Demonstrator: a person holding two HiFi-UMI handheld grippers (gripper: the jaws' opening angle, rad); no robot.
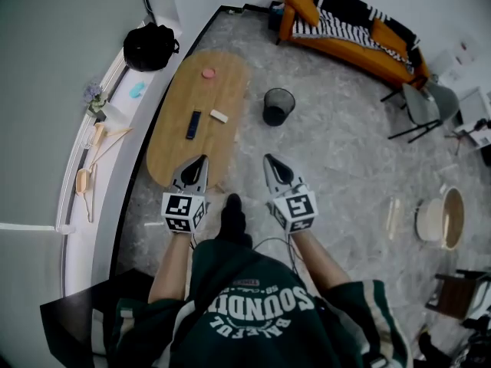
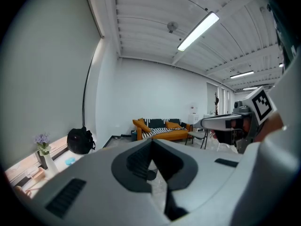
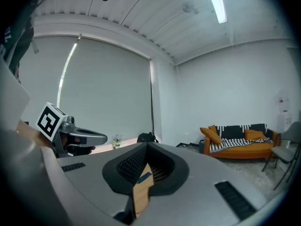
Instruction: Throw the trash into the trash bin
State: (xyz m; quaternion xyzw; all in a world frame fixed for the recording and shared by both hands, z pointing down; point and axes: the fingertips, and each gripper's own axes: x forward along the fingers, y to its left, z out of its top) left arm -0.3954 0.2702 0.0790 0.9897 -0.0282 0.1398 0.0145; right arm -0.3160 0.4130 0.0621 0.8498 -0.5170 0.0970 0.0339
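Empty-handed at the near end of the room, you hold both tools level in front of you. The left gripper (image 1: 202, 159) has its jaws pressed together on nothing, and the right gripper (image 1: 269, 159) is likewise closed and bare. Your foot (image 1: 232, 214) is planted between them, with a thin cable (image 1: 268, 243) looping just behind it. A careless step could snag that cable and jerk the right tool off line.

Ahead and to the left lies the oval wooden table (image 1: 173, 153). A dark bar-shaped device (image 1: 193, 124) and a small white piece (image 1: 219, 116) sit near each other at its middle, and a pink item (image 1: 208, 73) lies farther along. Which of these counts as trash is a judgement. The white piece looks likeliest, so closing on the dark device by mistake is one hazard.

Another hazard is arriving with the jaws shut. Tips that meet a small, low thing before they spread will likely slide it across the smooth top or off the right edge.

The black mesh trash bin (image 1: 278, 106) stands on the floor just right of the table and is upright. It looks light, so a swinging gripper could tip it. Its mouth is narrow, so a release from too high or too early could drop the piece onto the floor beside it.

The orange sofa (image 1: 349, 43) at the far wall is well clear.
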